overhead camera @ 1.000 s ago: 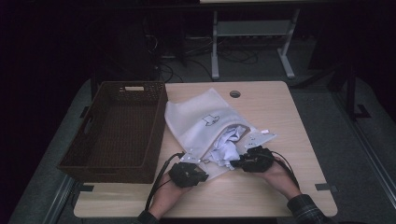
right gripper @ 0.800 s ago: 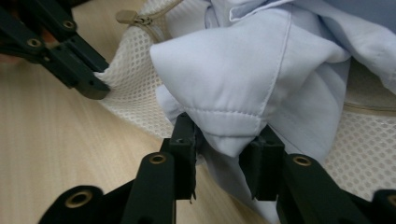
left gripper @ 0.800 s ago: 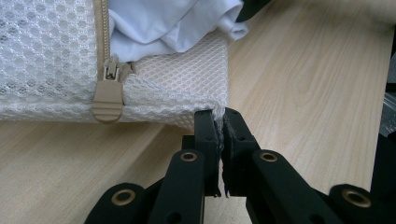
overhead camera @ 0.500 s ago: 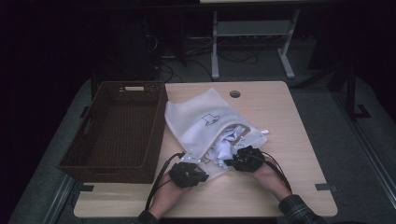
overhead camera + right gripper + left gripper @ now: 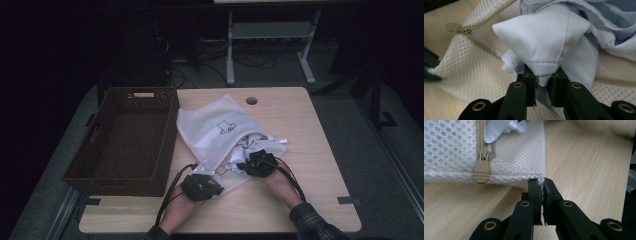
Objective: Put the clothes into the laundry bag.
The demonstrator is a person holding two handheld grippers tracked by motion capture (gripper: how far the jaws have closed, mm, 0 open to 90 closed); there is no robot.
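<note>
Basket (image 5: 125, 140): stands at table (image 5: 310, 150) left, just beside mesh bag (image 5: 215, 130) | Your left gripper (image 5: 202, 184): jaws clamped on bag's near corner (image 5: 540, 178), zip pull (image 5: 481, 171) close by | Your right gripper (image 5: 259, 164): jaws pinch white shirt (image 5: 544, 47) at bag's open mouth, table centre.

Each hand carries a black gripper, the left gripper (image 5: 202, 186) and the right gripper (image 5: 258, 163), each with 2 flat matte black jaws. The jaws ride on black link arms pinned with round brass-coloured rivets, 3 of them visible in the left gripper view. Black cables (image 5: 169, 196) trail back along the forearms. A dark plaid sleeve (image 5: 314, 226) covers the right forearm.
</note>
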